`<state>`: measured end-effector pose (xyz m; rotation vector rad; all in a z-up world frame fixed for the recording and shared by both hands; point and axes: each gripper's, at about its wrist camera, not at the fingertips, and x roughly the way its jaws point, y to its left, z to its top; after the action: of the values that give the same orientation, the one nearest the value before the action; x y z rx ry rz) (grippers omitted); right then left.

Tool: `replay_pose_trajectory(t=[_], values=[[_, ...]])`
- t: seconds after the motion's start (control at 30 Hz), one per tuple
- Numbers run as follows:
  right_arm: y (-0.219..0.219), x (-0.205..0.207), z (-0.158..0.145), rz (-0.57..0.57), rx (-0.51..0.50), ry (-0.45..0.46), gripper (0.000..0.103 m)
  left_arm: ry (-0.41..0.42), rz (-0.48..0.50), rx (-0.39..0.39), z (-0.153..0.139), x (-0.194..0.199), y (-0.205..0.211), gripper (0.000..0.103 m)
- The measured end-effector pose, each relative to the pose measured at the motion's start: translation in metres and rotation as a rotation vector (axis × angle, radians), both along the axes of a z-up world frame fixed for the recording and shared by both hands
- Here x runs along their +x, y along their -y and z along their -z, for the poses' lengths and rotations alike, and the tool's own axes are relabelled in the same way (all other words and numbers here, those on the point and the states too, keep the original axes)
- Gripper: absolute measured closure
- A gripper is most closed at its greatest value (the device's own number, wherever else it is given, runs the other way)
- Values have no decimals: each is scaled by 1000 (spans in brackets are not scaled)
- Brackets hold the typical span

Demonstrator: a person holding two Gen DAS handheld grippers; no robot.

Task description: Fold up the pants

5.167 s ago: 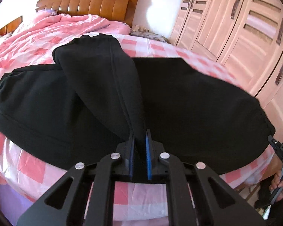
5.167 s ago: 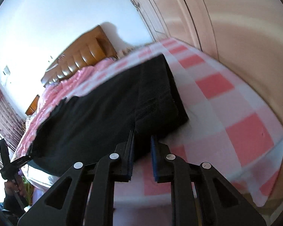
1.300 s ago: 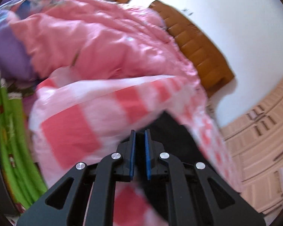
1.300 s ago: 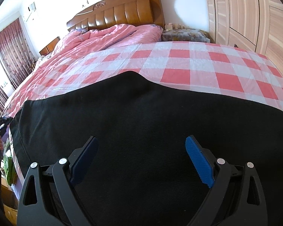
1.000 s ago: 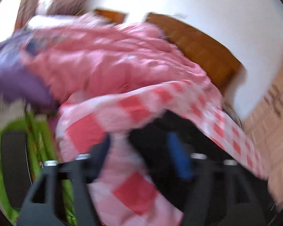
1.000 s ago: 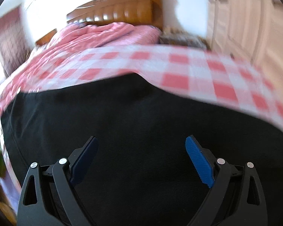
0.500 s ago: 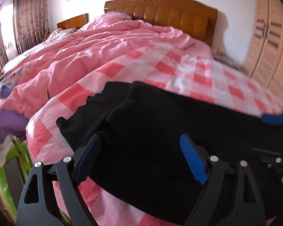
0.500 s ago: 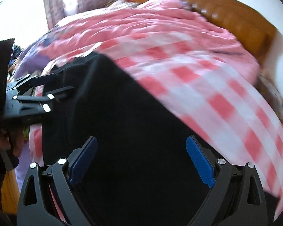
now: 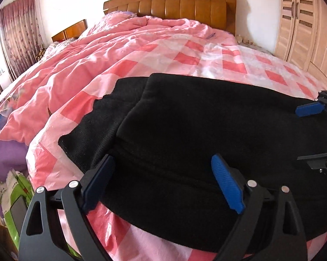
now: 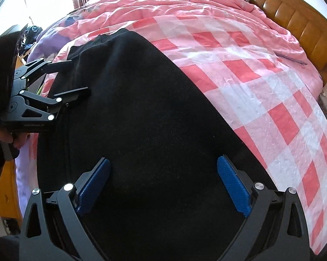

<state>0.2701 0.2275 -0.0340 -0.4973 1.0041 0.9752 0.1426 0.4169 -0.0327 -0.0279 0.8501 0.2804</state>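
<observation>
The black pants [image 9: 196, 130] lie folded lengthwise on the pink checked bedsheet [image 9: 185, 58], one layer over the other, with the lower layer's edge showing at the left end. My left gripper [image 9: 163, 182] is open and empty, just above the pants' left end. My right gripper [image 10: 163, 184] is open and empty over the pants [image 10: 141, 119] further right. The left gripper also shows in the right wrist view [image 10: 74, 78], and the right gripper's blue pad shows in the left wrist view [image 9: 309, 109].
A crumpled pink quilt [image 9: 76, 61] covers the far left of the bed below a wooden headboard [image 9: 174, 4]. A wardrobe [image 9: 300, 21] stands at the right. Green bags [image 9: 17, 195] and a purple cover lie beside the bed's near left corner.
The left gripper let go of the pants and opened wide. Both grippers swung over the folded pants and now hover open above them; the pants lie flat.
</observation>
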Motion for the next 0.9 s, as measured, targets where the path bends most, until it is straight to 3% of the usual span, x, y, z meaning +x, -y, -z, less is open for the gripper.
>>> replay_pose_trajectory(t=[0.3,0.4,0.47,0.53,0.67,0.73,0.87,0.9], values=[[25,4,2,-51,47,-5,8,-26,-11,-4,3,7,-3,8],[31,-5,-8,-29,-5,26,8,-19,-55,24,-17,6,14,10],[52,-14,-23,-13,22,73,7,50,11,-9,-34,1,29,10],[79,-14,-30,29,56,73,7,73,88,-75,-42,4,43,3],[116,5,-1,149,-75,64,5,-43,163,-117,-19,44,67,2],[137,10,1,150,-25,0,6,-125,146,-125,-1,61,68,1],[173,10,-1,167,-39,-1,6,-124,119,-168,3,68,58,1],[185,7,-7,207,-66,26,5,-141,67,-129,-2,68,61,2]])
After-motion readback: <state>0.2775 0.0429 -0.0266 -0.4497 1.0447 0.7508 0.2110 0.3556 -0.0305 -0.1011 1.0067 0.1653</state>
